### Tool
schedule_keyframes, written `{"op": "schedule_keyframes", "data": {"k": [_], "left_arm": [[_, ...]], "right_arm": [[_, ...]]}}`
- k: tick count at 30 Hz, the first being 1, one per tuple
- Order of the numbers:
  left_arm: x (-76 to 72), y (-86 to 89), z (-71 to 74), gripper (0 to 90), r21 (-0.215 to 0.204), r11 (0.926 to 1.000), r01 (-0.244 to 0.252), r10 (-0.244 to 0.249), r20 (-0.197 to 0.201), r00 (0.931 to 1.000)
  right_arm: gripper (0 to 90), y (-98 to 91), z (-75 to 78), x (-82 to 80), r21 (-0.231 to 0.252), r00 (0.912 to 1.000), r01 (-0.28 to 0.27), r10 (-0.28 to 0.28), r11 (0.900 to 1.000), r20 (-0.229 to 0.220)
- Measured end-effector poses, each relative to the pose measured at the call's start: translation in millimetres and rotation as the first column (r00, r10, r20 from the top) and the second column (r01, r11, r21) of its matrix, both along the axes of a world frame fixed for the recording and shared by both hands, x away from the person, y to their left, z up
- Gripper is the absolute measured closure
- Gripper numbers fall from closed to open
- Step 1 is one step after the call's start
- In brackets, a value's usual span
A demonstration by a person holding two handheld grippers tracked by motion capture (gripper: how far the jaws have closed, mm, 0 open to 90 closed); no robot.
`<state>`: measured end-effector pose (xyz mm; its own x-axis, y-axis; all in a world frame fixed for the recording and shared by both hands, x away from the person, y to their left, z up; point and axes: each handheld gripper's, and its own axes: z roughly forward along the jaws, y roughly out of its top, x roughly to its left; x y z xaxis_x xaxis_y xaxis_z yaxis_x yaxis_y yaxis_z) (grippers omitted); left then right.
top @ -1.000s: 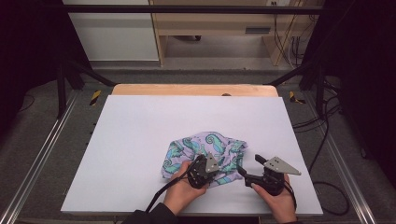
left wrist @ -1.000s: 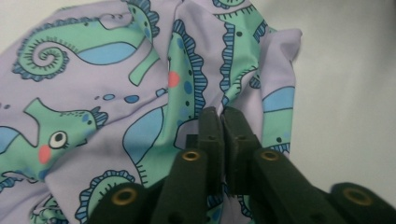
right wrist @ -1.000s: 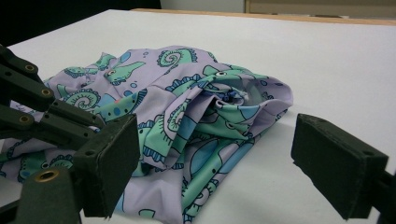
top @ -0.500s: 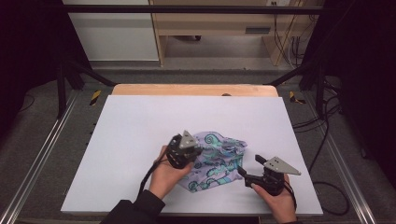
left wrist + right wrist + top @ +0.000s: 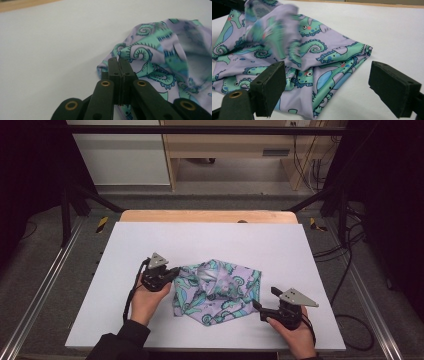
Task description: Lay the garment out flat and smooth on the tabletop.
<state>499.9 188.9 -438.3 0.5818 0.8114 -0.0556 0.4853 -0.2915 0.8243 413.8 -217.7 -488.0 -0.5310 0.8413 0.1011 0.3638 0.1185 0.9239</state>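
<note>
Here the cloth (image 5: 217,291) lies crumpled on the near middle of the worktop (image 5: 125,250), one edge pinched at its left side by the left tool (image 5: 172,274), whose jaws are pressed fully together on a thin fold of fabric (image 5: 119,56). The right tool (image 5: 256,304) is held just beside the cloth's near right corner, its jaws spread wide with nothing between them.

The pinch is judged shallow: only a sliver of hem is seen above the pads, so a sideways pull could let it slip free. Since the cloth is folded over itself in several layers, a lower layer could be dragged along and the bunching made worse. Should the right tool be closed where it stands, several layers at the folded corner (image 5: 364,51) might be caught at once.

The fabric is thin, soft and limp, lilac with teal and blue seahorse figures, and part of it is blurred. The worktop is smooth, matte and pale, with a wooden strip (image 5: 205,216) at its far edge.
</note>
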Motion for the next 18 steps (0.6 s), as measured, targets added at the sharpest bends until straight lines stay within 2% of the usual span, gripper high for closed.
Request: {"op": "schedule_keyframes", "data": {"k": [6,11,18], "left_arm": [[-1.4,12.0,-10.4,90.0,0.010,0.9997,-0.022,0.022,-0.017,0.9996],[-3.3,9.7,-14.2,90.0,0.031,0.9995,-0.006,0.007,-0.015,0.9999],[-4.7,10.8,-18.5,90.0,0.021,0.9998,0.001,0.000,-0.023,0.9997]], "right_arm": [[14.8,3.6,-1.4,0.3,-0.013,0.9999,-0.010,0.010,0.9999,-0.007],[14.8,8.3,-2.7,0.2,-0.031,0.9993,-0.034,0.034,0.9989,-0.013],[14.6,13.1,-3.1,0.7,-0.050,0.9986,-0.051,0.050,0.9975,-0.015]]}}
